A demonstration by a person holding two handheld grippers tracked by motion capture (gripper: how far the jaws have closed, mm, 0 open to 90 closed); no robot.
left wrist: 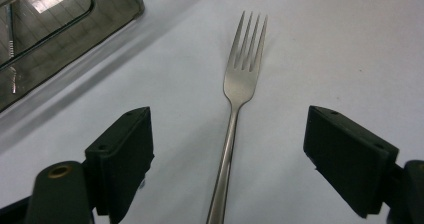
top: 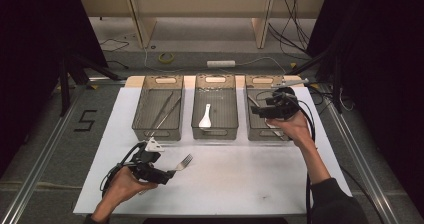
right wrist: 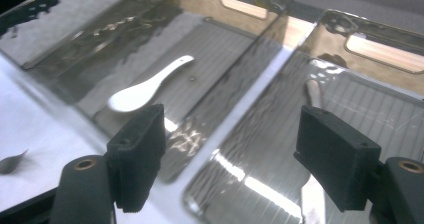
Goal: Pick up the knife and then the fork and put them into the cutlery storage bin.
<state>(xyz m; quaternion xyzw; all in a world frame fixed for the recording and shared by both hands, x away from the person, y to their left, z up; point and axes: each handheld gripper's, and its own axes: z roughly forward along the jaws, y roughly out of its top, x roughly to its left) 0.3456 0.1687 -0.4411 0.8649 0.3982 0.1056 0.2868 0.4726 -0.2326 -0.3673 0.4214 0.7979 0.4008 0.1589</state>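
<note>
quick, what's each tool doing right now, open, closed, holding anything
Left tool: open, jaws straddling the fork handle on the table, not gripping it.
Right tool: open, holding nothing, over the right-hand bin.

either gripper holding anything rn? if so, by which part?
Nothing held. Left gripper is open, jaws either side of the fork handle, not touching it. Right gripper is open over the bins, nothing between its jaws.

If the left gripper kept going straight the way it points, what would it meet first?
The fork: it lies on the white table between the open jaws of the left gripper, handle toward them. Depth is unclear.
</note>
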